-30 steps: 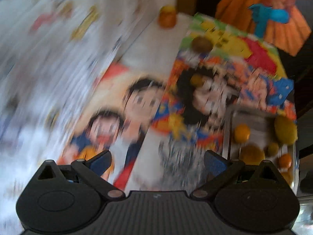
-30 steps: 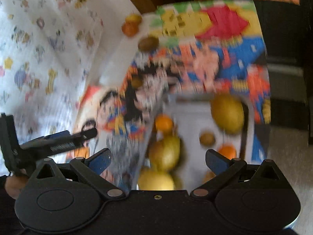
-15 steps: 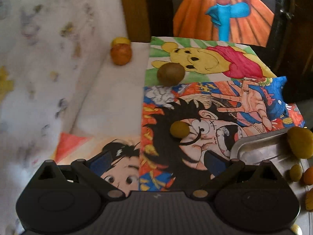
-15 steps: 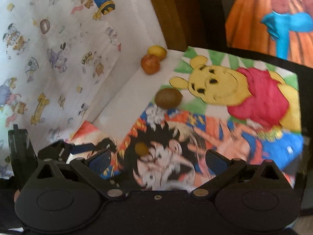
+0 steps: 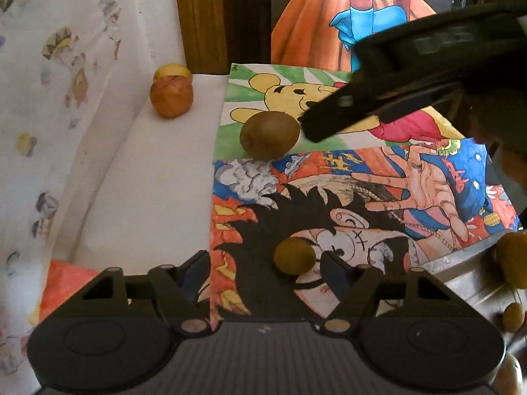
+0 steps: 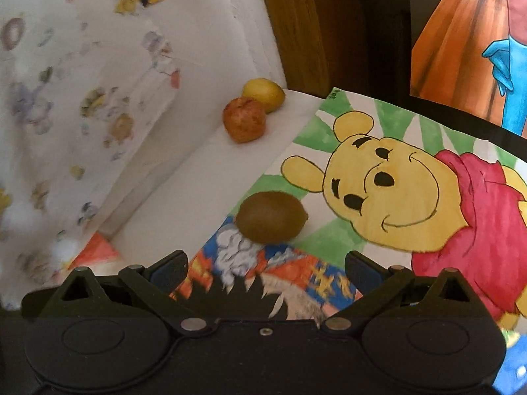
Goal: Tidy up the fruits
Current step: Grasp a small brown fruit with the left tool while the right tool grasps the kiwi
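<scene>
A brown kiwi (image 5: pixel 269 135) lies on the Pooh drawing; it also shows in the right wrist view (image 6: pixel 270 217). My right gripper (image 6: pixel 266 268) is open and empty, just short of the kiwi; its body (image 5: pixel 405 79) reaches in from the right in the left wrist view. A small olive-green fruit (image 5: pixel 294 255) lies on the cartoon drawing, close before my open, empty left gripper (image 5: pixel 266 271). A reddish apple (image 5: pixel 171 97) and a yellow fruit (image 5: pixel 172 71) sit at the back; both show in the right wrist view (image 6: pixel 244 124), (image 6: pixel 263 94).
A metal tray (image 5: pixel 461 283) with several yellow-green fruits (image 5: pixel 512 263) stands at the right edge. A patterned white cloth (image 5: pixel 59 115) rises along the left. A wooden post (image 5: pixel 201 16) and a pumpkin drawing (image 5: pixel 316 16) stand behind.
Both grippers moved forward over the drawings. The right gripper came close to the kiwi and entered the left wrist view. The left gripper closed in on the small green fruit.
</scene>
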Demonstrator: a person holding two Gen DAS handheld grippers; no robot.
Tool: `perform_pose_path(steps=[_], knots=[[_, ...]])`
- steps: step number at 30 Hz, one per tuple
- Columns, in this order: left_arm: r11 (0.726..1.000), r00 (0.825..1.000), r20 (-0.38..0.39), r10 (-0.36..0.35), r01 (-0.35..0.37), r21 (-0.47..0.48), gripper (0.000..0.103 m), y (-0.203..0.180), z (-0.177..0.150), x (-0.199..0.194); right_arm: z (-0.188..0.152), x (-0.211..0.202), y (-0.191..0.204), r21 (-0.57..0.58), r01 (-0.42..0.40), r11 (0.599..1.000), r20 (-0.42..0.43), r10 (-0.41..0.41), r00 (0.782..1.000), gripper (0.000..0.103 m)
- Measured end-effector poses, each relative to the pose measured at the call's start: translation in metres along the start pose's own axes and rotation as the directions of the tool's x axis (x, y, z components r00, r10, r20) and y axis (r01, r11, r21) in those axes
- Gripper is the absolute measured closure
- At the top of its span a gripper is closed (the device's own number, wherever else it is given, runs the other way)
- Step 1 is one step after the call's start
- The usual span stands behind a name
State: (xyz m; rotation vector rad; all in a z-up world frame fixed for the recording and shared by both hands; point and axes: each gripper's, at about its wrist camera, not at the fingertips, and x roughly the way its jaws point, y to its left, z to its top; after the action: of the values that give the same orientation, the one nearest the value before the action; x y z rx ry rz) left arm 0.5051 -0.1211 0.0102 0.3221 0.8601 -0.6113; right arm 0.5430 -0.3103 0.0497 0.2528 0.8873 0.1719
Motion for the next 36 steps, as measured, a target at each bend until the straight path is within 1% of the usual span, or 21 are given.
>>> perform_pose_path(steps=[3, 4, 6, 7, 8, 9, 11, 13, 15, 21, 24, 27, 30, 36], knots=[[1.0, 1.0, 0.001, -0.024, 0.024, -0.013, 0.041, 0.002, 0.001, 0.004, 0.008, 0.017, -0.005, 0.027, 0.006, 1.0, -0.012, -0.006, 1.0, 0.007], [0.999, 0.999, 0.004, -0.034, 0.034, -0.021, 0.043, 0.002, 0.0, 0.004, 0.01, 0.022, -0.007, 0.032, 0.005, 0.999, -0.015, -0.005, 1.0, 0.008], [0.998, 0.999, 0.004, -0.054, 0.054, -0.033, 0.054, 0.002, 0.0, 0.004, 0.013, 0.031, -0.007, 0.03, 0.007, 1.0, -0.026, -0.006, 1.0, 0.011], [0.997, 0.998, 0.0, -0.065, 0.065, -0.038, 0.057, 0.002, 0.001, 0.005, 0.014, 0.036, -0.007, 0.027, 0.008, 1.0, -0.033, -0.007, 0.999, 0.013], [0.996, 0.997, -0.003, -0.077, 0.077, -0.046, 0.062, 0.002, 0.001, 0.006, 0.015, 0.04, -0.007, 0.025, 0.007, 1.0, -0.04, -0.006, 0.999, 0.014], [0.995, 0.997, -0.007, -0.082, 0.082, -0.056, 0.066, 0.003, 0.001, 0.007, 0.015, 0.043, -0.007, 0.024, 0.005, 1.0, -0.046, -0.004, 0.999, 0.015], [0.995, 0.997, -0.016, -0.069, 0.068, -0.071, 0.072, 0.003, 0.001, 0.009, 0.017, 0.05, -0.006, 0.018, 0.006, 1.0, -0.051, -0.005, 0.999, 0.016], [0.994, 0.998, -0.023, -0.053, 0.05, -0.097, 0.072, 0.005, 0.001, 0.011, 0.02, 0.054, -0.005, 0.013, 0.009, 1.0, -0.05, -0.008, 0.999, 0.017], [0.99, 0.998, -0.021, -0.055, 0.052, -0.131, 0.073, 0.01, 0.001, 0.011, 0.024, 0.059, -0.004, 0.011, 0.008, 1.0, -0.052, -0.007, 0.999, 0.019], [0.979, 0.999, -0.026, -0.027, 0.021, -0.204, 0.073, 0.021, 0.005, 0.012, 0.033, 0.074, 0.001, -0.006, 0.012, 1.0, -0.064, -0.012, 0.998, 0.024], [0.972, 0.999, -0.03, -0.017, 0.009, -0.237, 0.073, 0.025, 0.007, 0.013, 0.034, 0.079, 0.004, -0.022, 0.026, 0.999, -0.076, -0.028, 0.997, 0.025], [0.965, 0.999, -0.038, -0.007, -0.003, -0.261, 0.073, 0.029, 0.008, 0.014, 0.033, 0.083, 0.004, -0.023, 0.035, 0.999, -0.082, -0.037, 0.996, 0.026], [0.959, 0.999, -0.048, -0.011, -0.003, -0.284, 0.073, 0.032, 0.01, 0.014, 0.033, 0.087, 0.004, -0.03, 0.048, 0.998, -0.098, -0.05, 0.994, 0.03], [0.952, 0.998, -0.064, -0.013, -0.007, -0.306, 0.073, 0.033, 0.013, 0.015, 0.032, 0.09, 0.004, -0.03, 0.063, 0.998, -0.1, -0.065, 0.993, 0.033]])
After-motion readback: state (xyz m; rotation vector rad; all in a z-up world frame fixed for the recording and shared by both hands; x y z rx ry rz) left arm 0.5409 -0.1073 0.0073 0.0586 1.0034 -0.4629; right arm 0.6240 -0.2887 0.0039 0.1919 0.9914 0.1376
